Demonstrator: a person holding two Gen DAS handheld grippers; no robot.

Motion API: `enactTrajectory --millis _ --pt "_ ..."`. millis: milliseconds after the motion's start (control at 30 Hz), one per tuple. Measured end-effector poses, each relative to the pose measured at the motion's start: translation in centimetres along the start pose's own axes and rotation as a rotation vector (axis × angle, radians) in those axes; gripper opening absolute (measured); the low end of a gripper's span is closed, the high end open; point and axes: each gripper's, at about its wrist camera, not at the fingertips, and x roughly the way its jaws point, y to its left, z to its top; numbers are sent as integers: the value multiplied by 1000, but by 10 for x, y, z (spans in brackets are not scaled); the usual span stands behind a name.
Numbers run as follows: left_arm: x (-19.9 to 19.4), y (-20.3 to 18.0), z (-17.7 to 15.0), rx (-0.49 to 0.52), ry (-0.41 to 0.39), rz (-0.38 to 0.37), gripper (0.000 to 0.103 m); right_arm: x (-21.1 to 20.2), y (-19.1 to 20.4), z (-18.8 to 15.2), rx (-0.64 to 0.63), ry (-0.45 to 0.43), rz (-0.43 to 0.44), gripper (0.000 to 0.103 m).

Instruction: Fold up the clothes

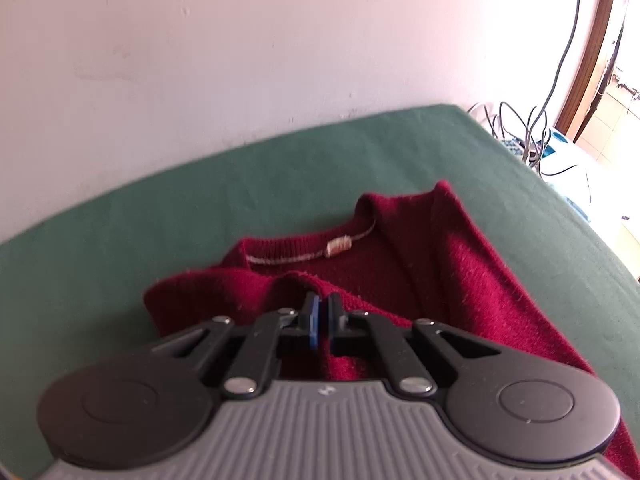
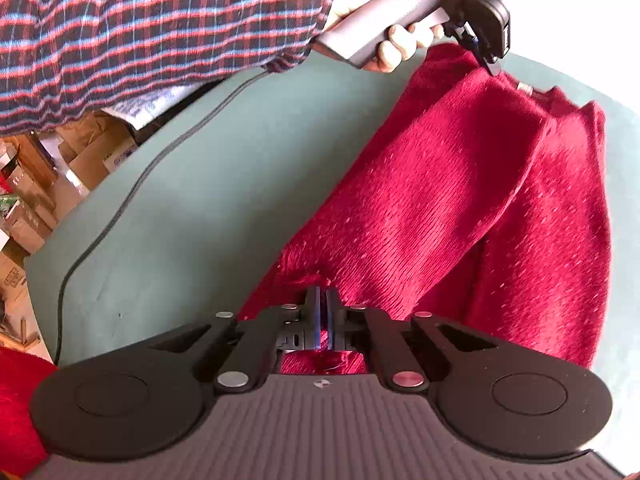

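Observation:
A dark red knit sweater (image 1: 440, 260) lies on the green-covered table (image 1: 180, 208), its collar with a small label (image 1: 339, 246) turned up toward the wall. My left gripper (image 1: 322, 306) is shut on a raised fold of the sweater just in front of the collar. The right wrist view shows the sweater (image 2: 460, 200) stretching away from me, with the left gripper (image 2: 487, 62) pinching its far edge near the neck. At the near end, my right gripper (image 2: 323, 300) is shut on the sweater's hem, which bunches at the pads.
A pale wall stands behind the table. Cables (image 1: 532, 132) hang off its far right corner. A hand (image 2: 394, 46) and plaid sleeve (image 2: 140, 32) hold the left gripper, whose cord (image 2: 120, 208) trails over the table (image 2: 200, 200). Cardboard boxes (image 2: 32, 184) sit beyond the edge. More red fabric (image 2: 16, 400) lies nearby.

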Motion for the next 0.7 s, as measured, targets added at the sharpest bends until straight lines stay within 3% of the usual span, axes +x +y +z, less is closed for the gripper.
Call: enactTrajectory --millis 100,333,467,567,600,700 --pt "-7 -1 8 17 4 20 0 -14 -7 3 25 -48 18 3" --pt "-23 11 17 -2 10 33 1 -61 -23 7 88 -179 169 2" --pt "-33 20 21 -39 -14 35 1 -73 -22 0 95 -191 261 2" --pt "-28 21 19 -27 19 64 2 -78 -19 -6 81 -177 327 2" --pt "-25 22 17 -21 35 72 5 -79 -17 -8 72 -171 337 2" --pt "-17 23 10 -13 62 100 5 -71 -11 -14 18 -157 229 9"
